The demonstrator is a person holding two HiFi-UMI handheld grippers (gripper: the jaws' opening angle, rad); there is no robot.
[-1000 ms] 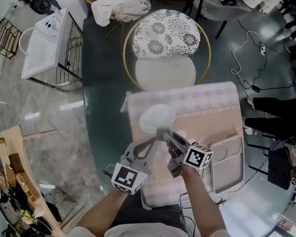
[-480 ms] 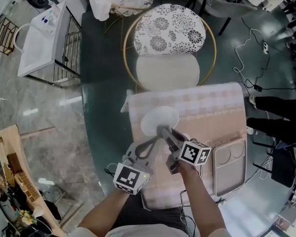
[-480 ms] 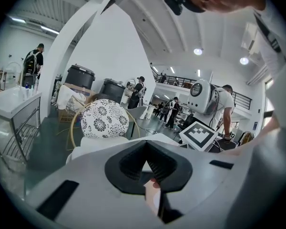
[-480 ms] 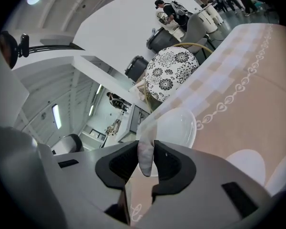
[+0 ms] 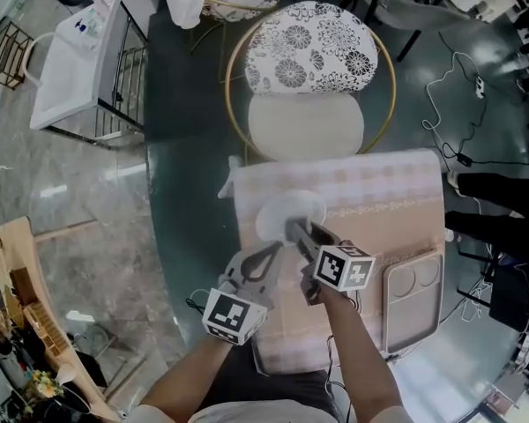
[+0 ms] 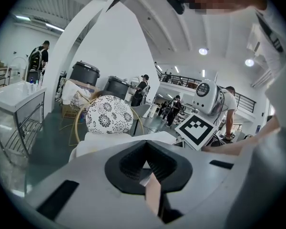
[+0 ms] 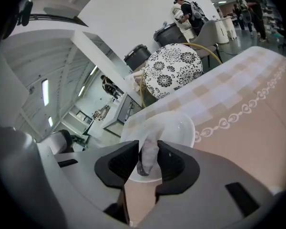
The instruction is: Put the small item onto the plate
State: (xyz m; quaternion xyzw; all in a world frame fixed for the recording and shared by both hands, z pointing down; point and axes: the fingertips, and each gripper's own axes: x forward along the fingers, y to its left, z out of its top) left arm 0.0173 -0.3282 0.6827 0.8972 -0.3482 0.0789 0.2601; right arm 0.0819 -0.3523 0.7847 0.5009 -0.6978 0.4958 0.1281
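A small pale, soft-looking item (image 7: 148, 152) stands between the pads of my right gripper (image 7: 148, 160), just above the near rim of a white plate (image 7: 182, 128). The jaws are opening, though both pads still touch the item. In the head view the right gripper (image 5: 297, 230) reaches over the plate's (image 5: 282, 211) near edge; the item is hidden there. My left gripper (image 5: 277, 248) hovers just left of it, short of the plate. Its jaws (image 6: 144, 162) meet at the tips with nothing in them.
The plate sits on a pink chequered cloth (image 5: 379, 196) over a dark glass table (image 5: 185, 192). A pale tray (image 5: 413, 300) lies at the right. A flower-patterned chair (image 5: 309, 55) stands beyond the table, and a white wire cart (image 5: 75, 69) at far left.
The right gripper has edged a little forward over the plate's near rim with the item between its pads. The left gripper stays in about the same place.
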